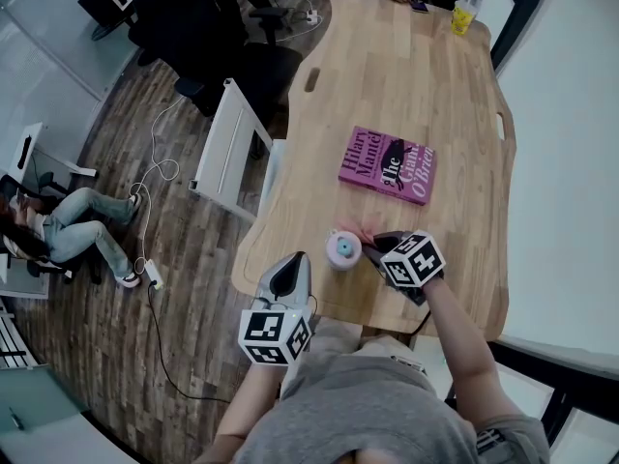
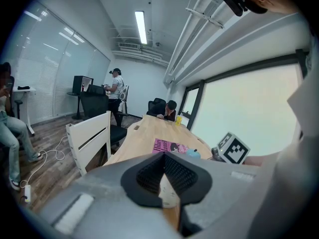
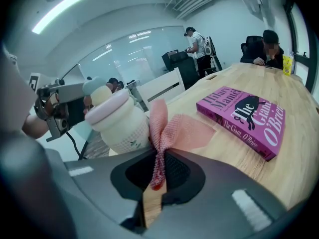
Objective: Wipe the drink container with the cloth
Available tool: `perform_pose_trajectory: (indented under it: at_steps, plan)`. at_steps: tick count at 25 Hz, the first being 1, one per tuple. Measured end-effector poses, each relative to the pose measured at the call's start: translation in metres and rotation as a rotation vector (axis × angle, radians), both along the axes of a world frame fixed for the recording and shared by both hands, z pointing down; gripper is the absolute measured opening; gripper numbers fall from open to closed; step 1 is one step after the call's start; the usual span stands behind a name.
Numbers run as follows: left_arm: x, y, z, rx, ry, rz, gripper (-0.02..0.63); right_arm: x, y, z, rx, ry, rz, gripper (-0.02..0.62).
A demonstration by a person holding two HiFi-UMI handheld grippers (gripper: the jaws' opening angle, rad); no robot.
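The drink container (image 1: 342, 249), white with a pink lid, stands upright near the front edge of the wooden table (image 1: 406, 85). In the right gripper view the container (image 3: 118, 119) sits just left of the jaws. My right gripper (image 3: 160, 153) is shut on a pink mesh cloth (image 3: 175, 130), whose free end touches the container's side and spreads onto the table. In the head view the right gripper (image 1: 375, 240) is right beside the container. My left gripper (image 1: 295, 259) hangs off the table's front edge, left of the container. The left gripper (image 2: 164, 156) is shut with nothing in it.
A pink book (image 1: 388, 165) lies mid-table beyond the container. A yellow cup (image 1: 463, 15) stands at the far end, where a person (image 3: 269, 46) sits. A white chair (image 1: 227, 148) stands along the table's left side. Cables and another seated person (image 1: 68, 225) occupy the floor left.
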State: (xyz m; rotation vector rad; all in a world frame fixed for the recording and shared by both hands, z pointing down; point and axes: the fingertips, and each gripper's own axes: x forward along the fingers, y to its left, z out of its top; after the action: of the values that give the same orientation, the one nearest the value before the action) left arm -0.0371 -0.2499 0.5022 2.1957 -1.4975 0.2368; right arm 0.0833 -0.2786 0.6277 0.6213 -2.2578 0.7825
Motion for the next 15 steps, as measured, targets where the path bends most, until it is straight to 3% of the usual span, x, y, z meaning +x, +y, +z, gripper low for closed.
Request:
perform_pose_trajectory:
  at_steps: [15]
  plan:
    - [0.001, -0.001, -0.001, 0.003, 0.005, 0.003, 0.003, 0.004, 0.008, 0.049, -0.05, 0.087, -0.006, 0.023]
